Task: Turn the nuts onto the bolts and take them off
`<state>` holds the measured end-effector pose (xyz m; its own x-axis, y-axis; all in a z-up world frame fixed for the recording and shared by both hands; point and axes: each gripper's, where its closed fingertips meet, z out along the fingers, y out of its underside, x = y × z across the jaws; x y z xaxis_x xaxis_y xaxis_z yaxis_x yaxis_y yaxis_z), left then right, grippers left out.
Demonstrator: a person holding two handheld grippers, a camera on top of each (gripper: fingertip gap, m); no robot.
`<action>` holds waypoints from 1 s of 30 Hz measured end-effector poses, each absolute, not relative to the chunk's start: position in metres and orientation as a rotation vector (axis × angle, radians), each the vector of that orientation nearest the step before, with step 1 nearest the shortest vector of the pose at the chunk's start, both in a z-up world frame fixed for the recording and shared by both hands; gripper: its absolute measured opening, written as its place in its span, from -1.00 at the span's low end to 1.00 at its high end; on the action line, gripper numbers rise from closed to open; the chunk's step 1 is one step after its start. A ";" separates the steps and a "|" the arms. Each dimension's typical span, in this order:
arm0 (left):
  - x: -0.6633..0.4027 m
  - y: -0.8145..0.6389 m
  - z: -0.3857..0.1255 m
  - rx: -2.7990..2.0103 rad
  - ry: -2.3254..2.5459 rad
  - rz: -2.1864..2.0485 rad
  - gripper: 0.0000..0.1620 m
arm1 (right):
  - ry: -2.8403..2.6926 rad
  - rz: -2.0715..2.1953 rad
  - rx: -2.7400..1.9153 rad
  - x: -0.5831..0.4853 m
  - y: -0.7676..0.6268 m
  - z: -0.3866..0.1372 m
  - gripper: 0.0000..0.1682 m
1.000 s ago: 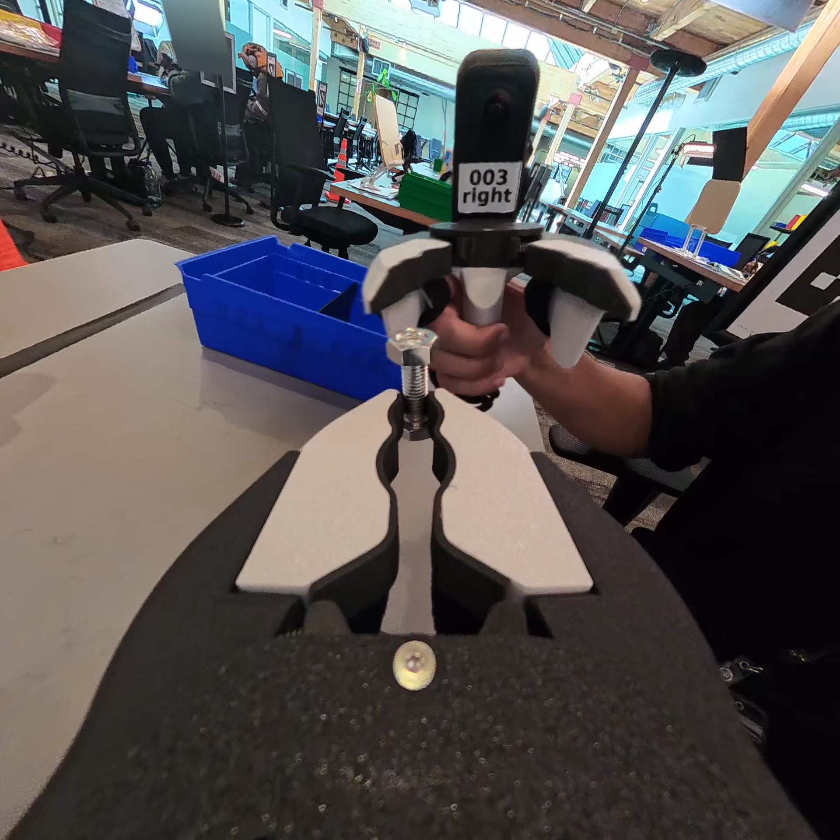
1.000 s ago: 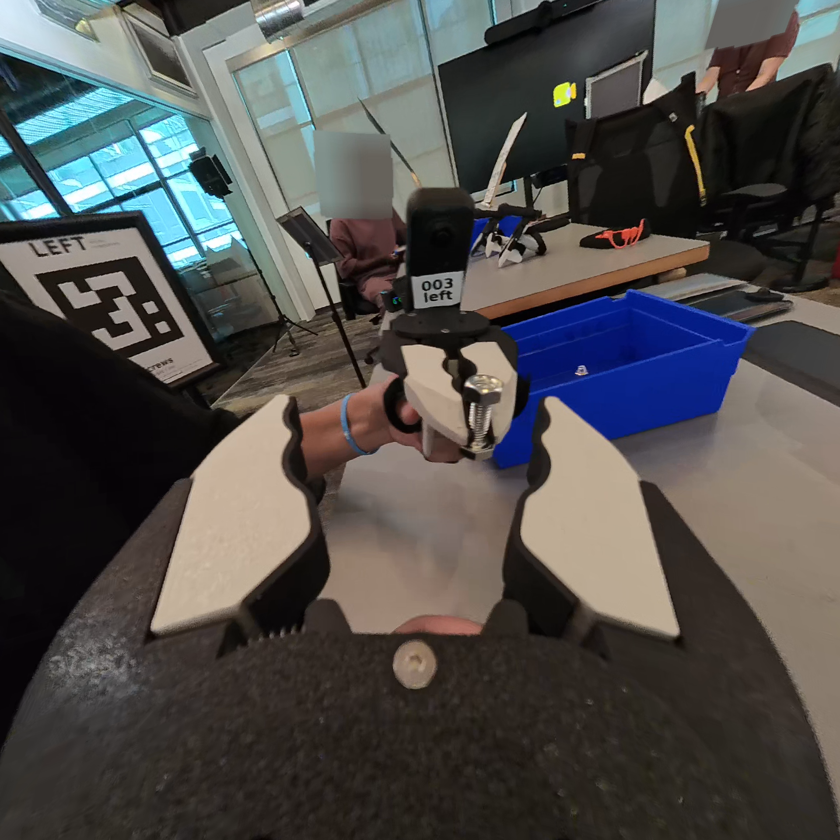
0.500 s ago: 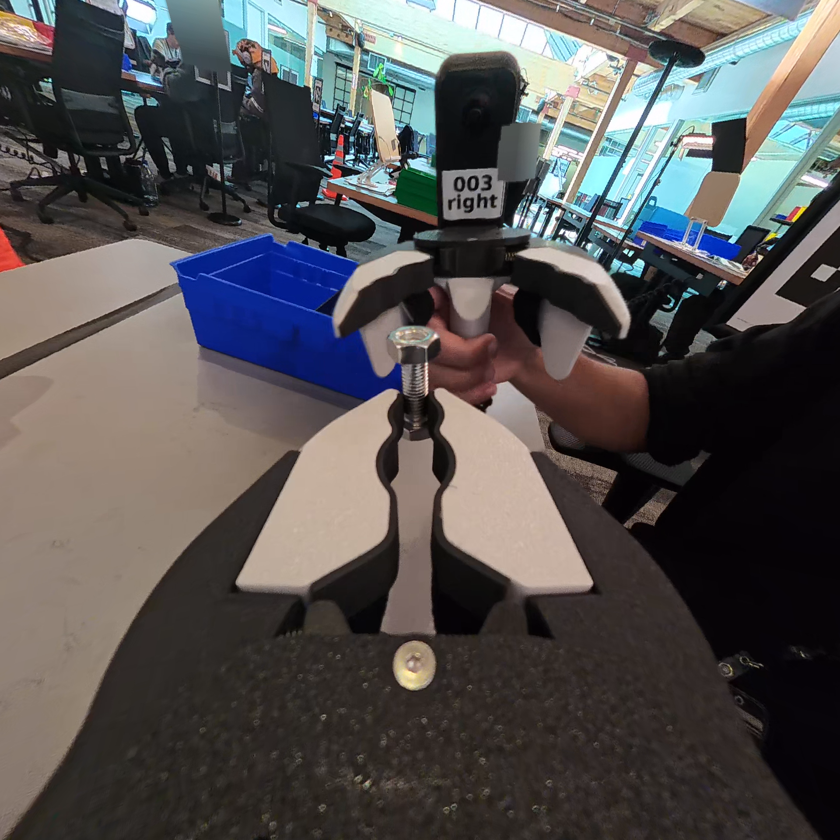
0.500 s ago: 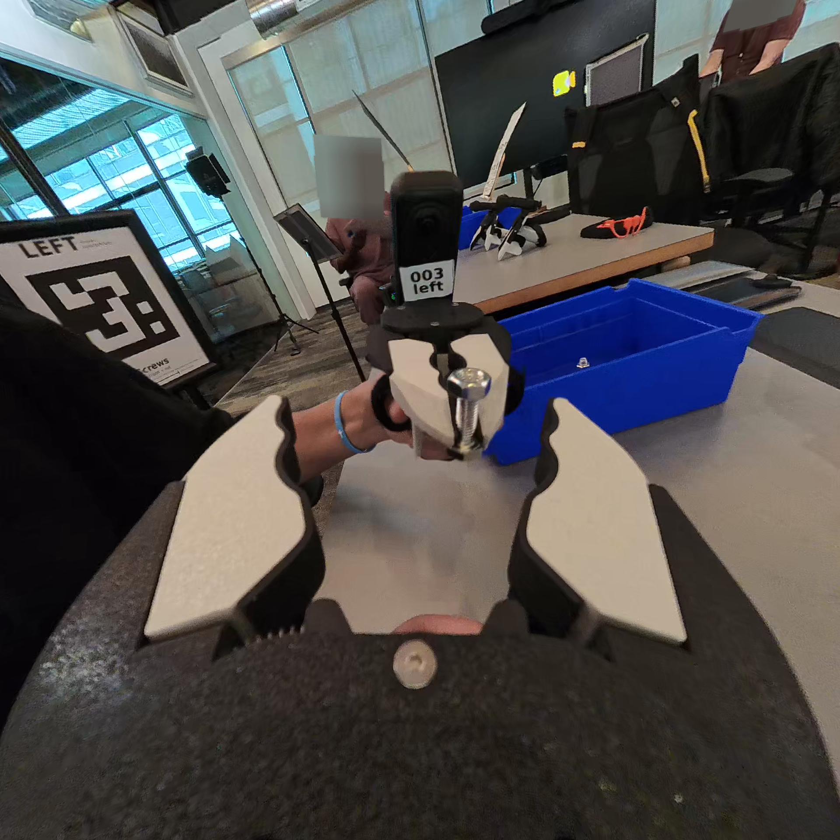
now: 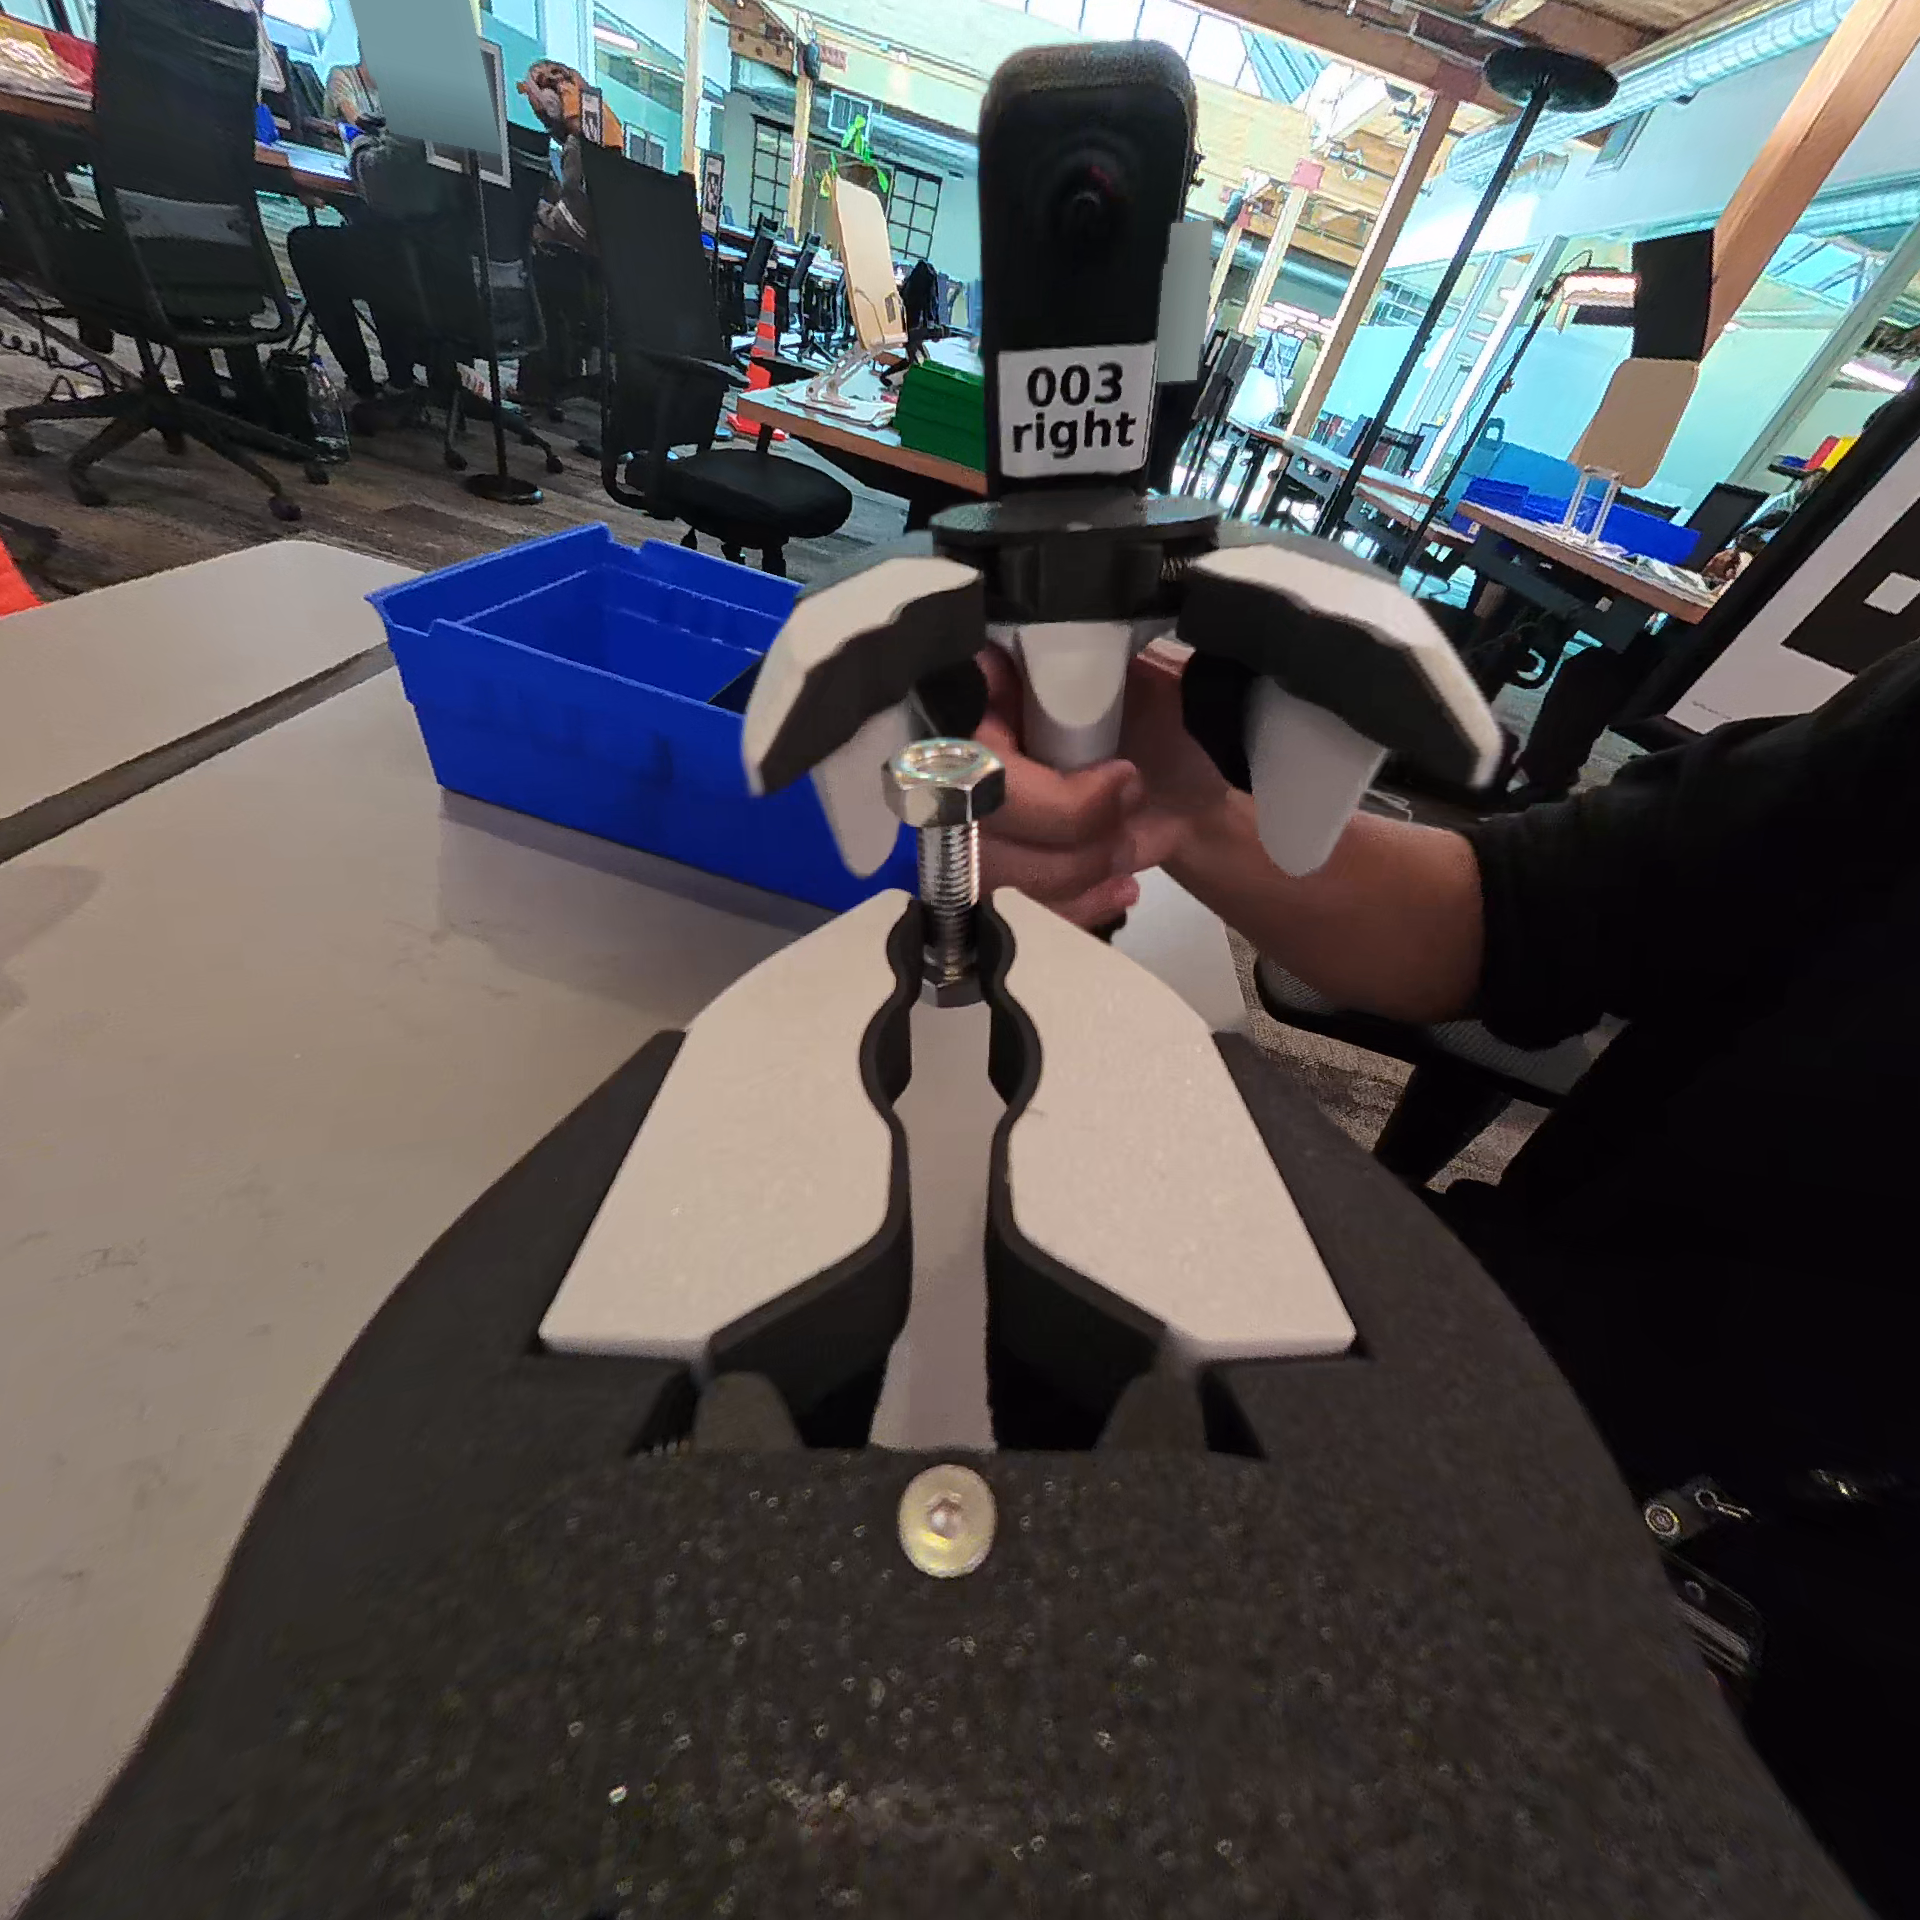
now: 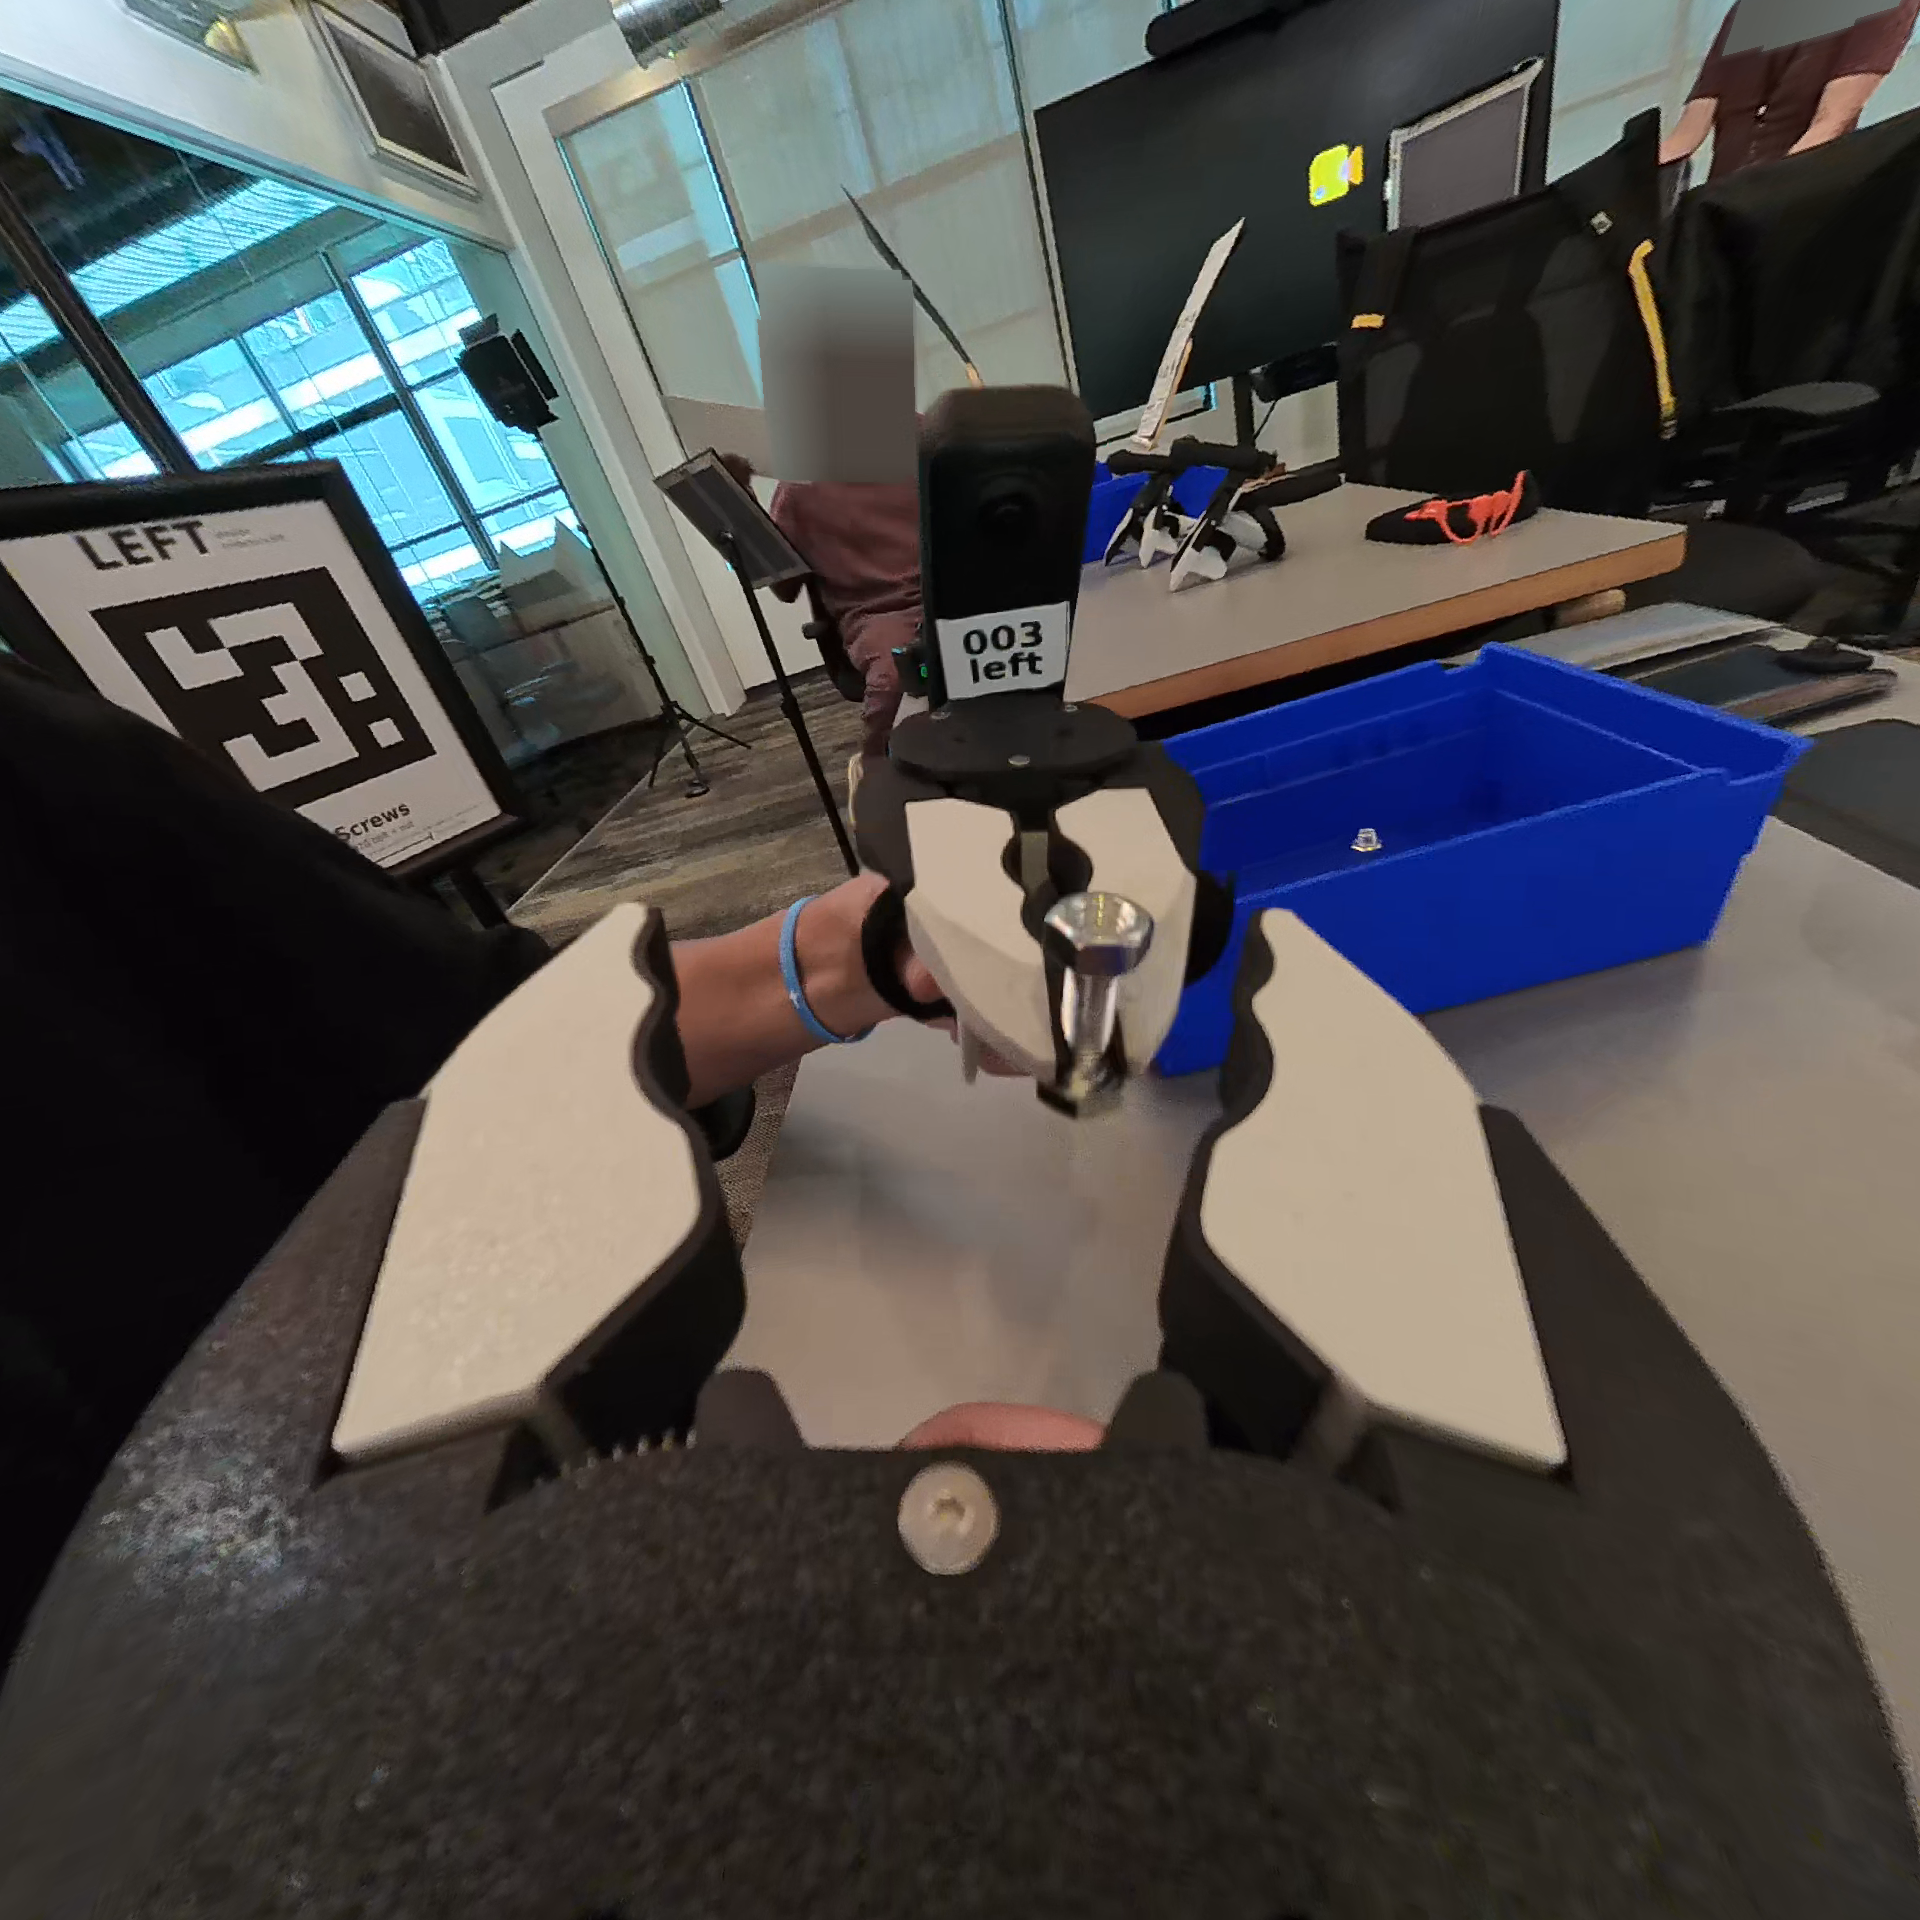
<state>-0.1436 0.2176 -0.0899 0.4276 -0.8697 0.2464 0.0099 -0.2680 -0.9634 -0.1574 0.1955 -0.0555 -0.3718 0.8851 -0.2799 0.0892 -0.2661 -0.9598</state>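
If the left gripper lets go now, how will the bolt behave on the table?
The bolt looks like solid metal, so probably stiff and heavy for its size. Its round shank would likely roll; the hex head may stop it. The table looks smooth.

White sticker [image 5: 1075, 416] on right gripper [image 5: 1075, 842] camera, another [image 6: 1003, 652] on left gripper [image 6: 1081, 1081] camera. Framed coded sign [image 6: 249, 665] far left of blue bin [image 6: 1507, 914].

An open office: black mesh swivel chairs [image 5: 187, 239] on dark patterned carpet [image 5: 395, 509], wooden ceiling beams [image 5: 1797, 156], glass partition walls [image 6: 343, 312], a large black wall screen [image 6: 1247, 177], bright daylight.
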 end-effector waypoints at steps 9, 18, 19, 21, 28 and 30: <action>-0.140 0.219 -0.095 -1.624 0.779 -1.044 -0.89 | -1.433 1.769 -1.220 -0.169 0.176 -0.062 0.26; -0.142 0.216 -0.091 -1.610 0.777 -1.047 -0.89 | -1.280 1.753 -1.297 -0.153 0.223 -0.059 -0.33; -0.142 0.217 -0.092 -1.611 0.776 -1.050 -0.89 | -1.281 1.770 -1.300 -0.152 0.223 -0.058 -0.34; -0.141 0.217 -0.093 -1.615 0.781 -1.047 -0.89 | -1.302 1.776 -1.307 -0.154 0.221 -0.061 -0.36; -0.139 0.215 -0.093 -1.613 0.804 -1.040 -0.89 | -1.339 1.851 -1.308 -0.160 0.213 -0.066 -0.80; -0.138 0.214 -0.094 -1.617 0.811 -1.036 -0.89 | -1.316 1.859 -1.292 -0.157 0.216 -0.061 -0.80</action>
<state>-0.1384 0.2142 -0.0940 0.4059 -0.8829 0.2362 -0.0175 -0.2659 -0.9638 -0.1570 0.2161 -0.0607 -0.4121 0.8174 -0.4025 0.1077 -0.3950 -0.9123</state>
